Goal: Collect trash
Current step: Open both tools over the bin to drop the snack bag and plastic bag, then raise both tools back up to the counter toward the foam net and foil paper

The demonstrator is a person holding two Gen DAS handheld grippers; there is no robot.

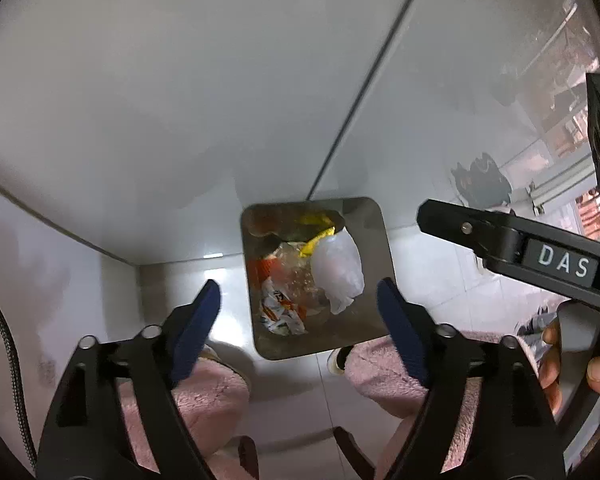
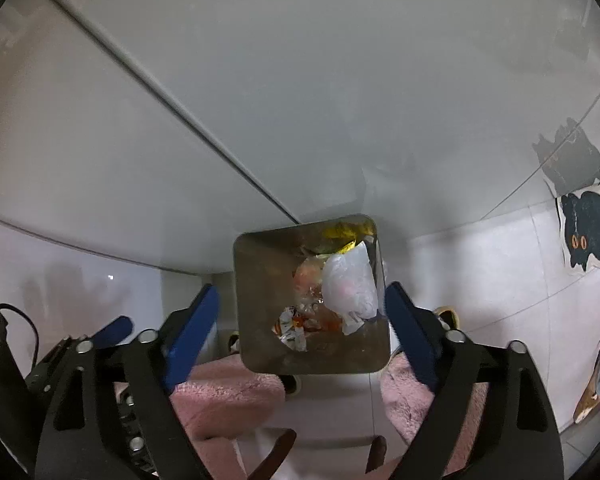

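Both jaws stand wide apart with nothing between them: the left gripper [image 1: 300, 316] and right gripper [image 2: 304, 320] each hang above the metal bin [image 1: 374, 216]. Inside it lie a white bag [image 1: 338, 272], a yellow wrapper [image 1: 318, 236] and crumpled packets [image 1: 280, 312]. Pink slippers [image 1: 216, 396] stand near it; a cat mat [image 2: 588, 228] lies far right.

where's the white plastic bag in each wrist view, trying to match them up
Left wrist: the white plastic bag lies right of centre inside the metal bin, between the open blue fingers.
Right wrist: the bag lies against the bin's right wall, just below centre.
Shared landmark: the yellow wrapper at the bin's far edge, just above the bag in both views.
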